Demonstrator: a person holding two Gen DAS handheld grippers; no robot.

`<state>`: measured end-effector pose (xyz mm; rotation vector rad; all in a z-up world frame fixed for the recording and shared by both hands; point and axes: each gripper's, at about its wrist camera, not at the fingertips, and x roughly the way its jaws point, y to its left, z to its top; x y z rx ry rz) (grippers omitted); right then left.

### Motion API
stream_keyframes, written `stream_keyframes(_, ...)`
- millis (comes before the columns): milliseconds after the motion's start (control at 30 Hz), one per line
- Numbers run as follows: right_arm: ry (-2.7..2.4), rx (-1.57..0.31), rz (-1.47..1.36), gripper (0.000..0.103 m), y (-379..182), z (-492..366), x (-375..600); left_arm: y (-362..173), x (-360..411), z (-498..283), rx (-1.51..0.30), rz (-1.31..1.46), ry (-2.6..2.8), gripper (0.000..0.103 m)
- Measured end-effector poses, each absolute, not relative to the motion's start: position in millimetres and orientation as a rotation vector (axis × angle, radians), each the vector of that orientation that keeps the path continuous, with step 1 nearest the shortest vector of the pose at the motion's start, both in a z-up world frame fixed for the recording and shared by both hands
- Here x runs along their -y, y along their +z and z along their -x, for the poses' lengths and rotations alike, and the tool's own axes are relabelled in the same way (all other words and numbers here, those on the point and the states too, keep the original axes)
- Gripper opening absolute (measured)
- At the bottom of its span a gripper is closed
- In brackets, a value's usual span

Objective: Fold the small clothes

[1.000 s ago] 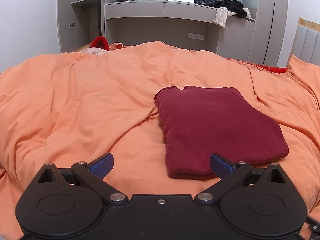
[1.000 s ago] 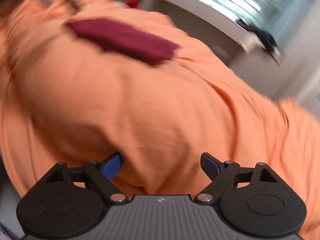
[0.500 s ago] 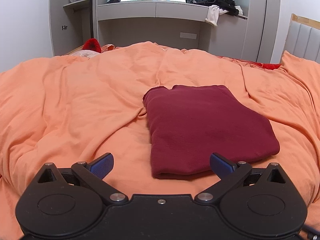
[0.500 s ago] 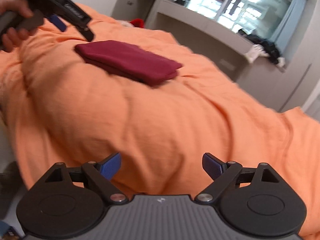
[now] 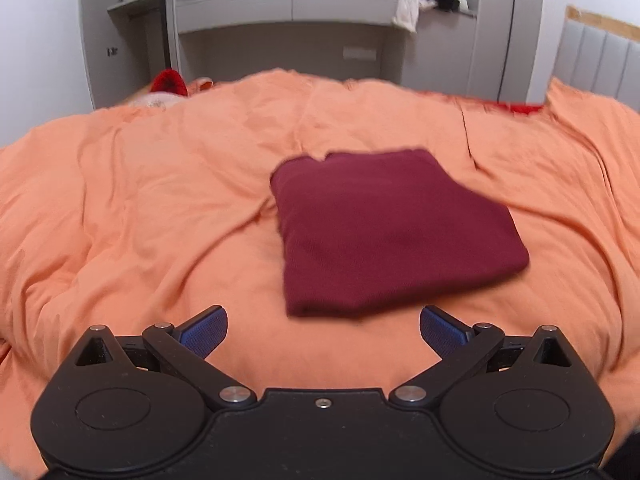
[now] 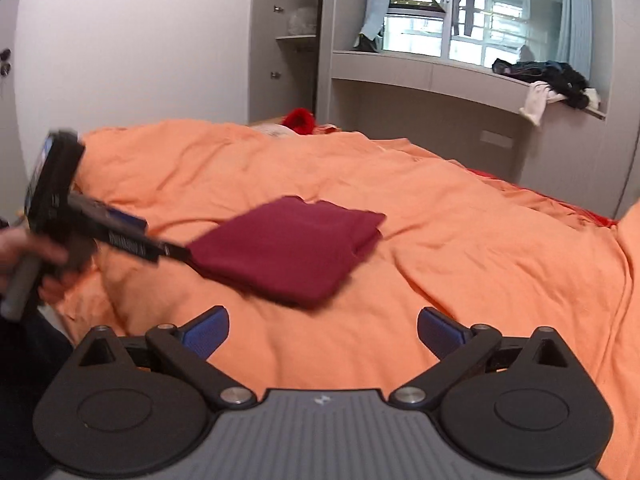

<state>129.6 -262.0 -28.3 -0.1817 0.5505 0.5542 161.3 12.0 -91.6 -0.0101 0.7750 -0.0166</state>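
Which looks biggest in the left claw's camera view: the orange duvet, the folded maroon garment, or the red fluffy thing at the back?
1. Orange duvet, filling most of the view.
2. Folded maroon garment.
3. Red fluffy thing, smallest, though it lies farthest from the camera, so its true size is unsure.

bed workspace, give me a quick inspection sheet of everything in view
surface: rumpled orange duvet covering the bed
job's things: dark red knit garment, folded into a neat rectangle, lying flat on the duvet
clutter: red plush item at the far edge of the bed
grippers: left gripper open, holding nothing, just short of the garment; right gripper open, holding nothing
cables: nothing seen
surroundings: grey built-in shelf with a heap of dark clothes under the window; padded headboard
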Motion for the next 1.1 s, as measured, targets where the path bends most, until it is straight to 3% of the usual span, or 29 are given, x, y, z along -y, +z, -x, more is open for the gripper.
stream_keyframes(233,0.529,-0.568,0.212,0.103,-32.7,-122.2,247.9,-81.6,-6.1,-137.9,-0.829,0.017,-0.008,0.102)
stream_keyframes(633,0.488,-0.617,0.183,0.103,-40.1,-151.6,238.4,-43.1,-5.4,-108.2,-0.754,0.053,0.045,0.102)
stream_keyframes(1100,0.529,-0.625,0.162,0.103,-33.7,-174.6,234.9,-39.5,3.5,-108.5,-0.755,0.019,0.04,0.102)
